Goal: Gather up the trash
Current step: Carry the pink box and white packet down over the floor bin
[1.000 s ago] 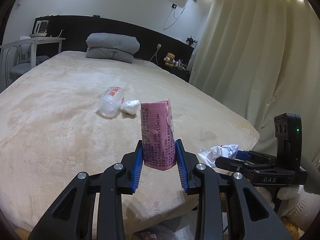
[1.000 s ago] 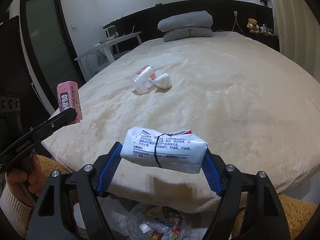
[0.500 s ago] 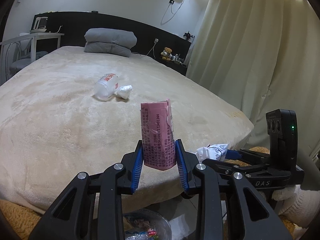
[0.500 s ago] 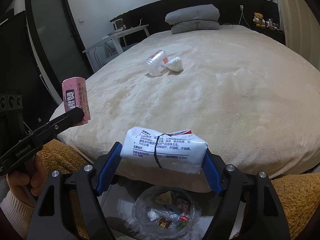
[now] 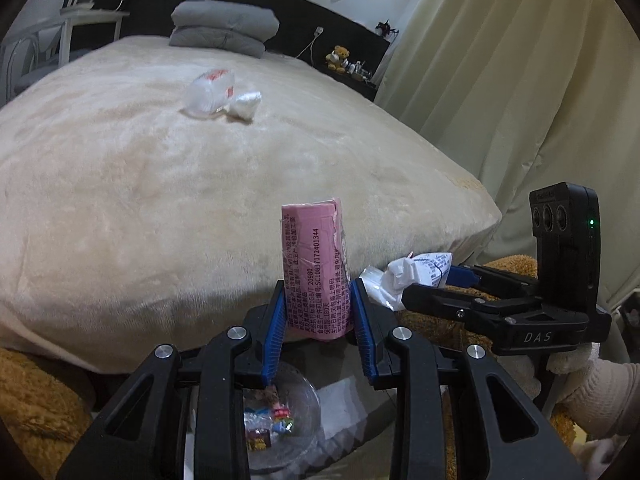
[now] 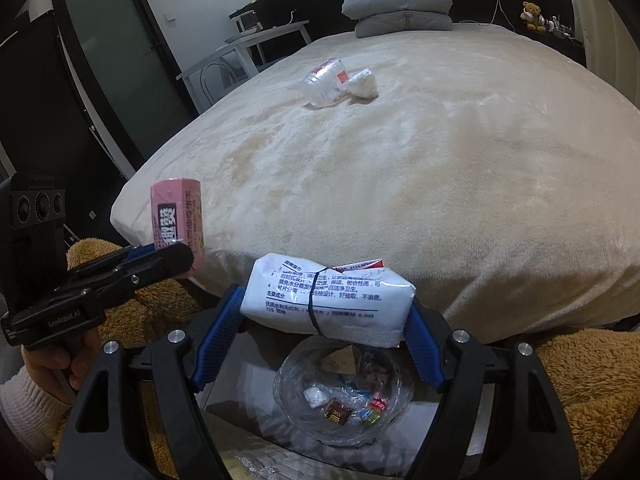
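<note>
My left gripper (image 5: 318,334) is shut on a pink wrapper roll (image 5: 314,264), held upright past the foot of the bed; it also shows in the right wrist view (image 6: 178,216). My right gripper (image 6: 320,340) is shut on a white wipes packet (image 6: 326,296), also seen in the left wrist view (image 5: 416,276). Both hang above a clear-lined trash bin (image 6: 340,396) on the floor, which holds several wrappers; the bin also shows in the left wrist view (image 5: 280,424). A crushed plastic bottle (image 6: 326,82) and a white tissue wad (image 6: 363,84) lie on the bed.
The beige bed (image 6: 400,160) fills the middle, with grey pillows (image 6: 400,8) at its head. Brown fluffy rug (image 6: 592,380) lies around the bin. A curtain (image 5: 500,80) hangs on the right, a white desk (image 6: 260,40) and dark door (image 6: 120,60) on the left.
Both grippers have drawn back from the bed and tilted down with their loads. The trash bin has come into view beneath them.
</note>
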The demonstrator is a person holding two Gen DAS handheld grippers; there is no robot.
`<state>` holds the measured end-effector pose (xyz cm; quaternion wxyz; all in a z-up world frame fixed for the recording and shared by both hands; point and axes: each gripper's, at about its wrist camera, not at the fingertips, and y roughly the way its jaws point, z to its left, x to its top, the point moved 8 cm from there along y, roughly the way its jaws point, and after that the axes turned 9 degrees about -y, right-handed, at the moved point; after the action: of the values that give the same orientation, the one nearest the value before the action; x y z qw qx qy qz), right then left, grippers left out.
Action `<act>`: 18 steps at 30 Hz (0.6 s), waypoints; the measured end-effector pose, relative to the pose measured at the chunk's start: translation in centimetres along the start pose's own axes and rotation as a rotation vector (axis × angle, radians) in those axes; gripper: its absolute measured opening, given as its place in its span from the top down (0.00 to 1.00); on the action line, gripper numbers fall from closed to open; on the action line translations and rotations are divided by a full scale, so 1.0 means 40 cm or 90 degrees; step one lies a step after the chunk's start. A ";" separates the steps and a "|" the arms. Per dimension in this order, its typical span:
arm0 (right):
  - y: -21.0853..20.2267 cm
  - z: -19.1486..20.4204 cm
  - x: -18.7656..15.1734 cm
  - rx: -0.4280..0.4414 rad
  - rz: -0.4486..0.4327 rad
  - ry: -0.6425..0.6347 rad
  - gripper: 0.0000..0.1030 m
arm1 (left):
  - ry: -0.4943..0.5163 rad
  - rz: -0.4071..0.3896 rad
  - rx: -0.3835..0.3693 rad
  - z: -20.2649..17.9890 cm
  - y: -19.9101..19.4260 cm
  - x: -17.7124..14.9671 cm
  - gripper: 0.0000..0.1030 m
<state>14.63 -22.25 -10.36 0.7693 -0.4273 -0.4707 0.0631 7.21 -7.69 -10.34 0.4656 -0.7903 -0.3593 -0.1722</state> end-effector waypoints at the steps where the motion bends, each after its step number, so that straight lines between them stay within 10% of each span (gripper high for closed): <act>1: 0.005 0.001 -0.005 0.001 0.007 -0.001 0.27 | -0.013 0.019 0.000 0.008 0.011 -0.016 0.70; 18: 0.137 -0.003 -0.089 0.033 0.152 0.034 0.27 | -0.063 0.207 0.094 0.121 0.141 -0.145 0.70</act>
<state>14.43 -20.65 -16.71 0.7792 -0.4621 -0.3940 0.1549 7.06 -7.64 -19.79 0.5256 -0.8093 -0.2608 -0.0286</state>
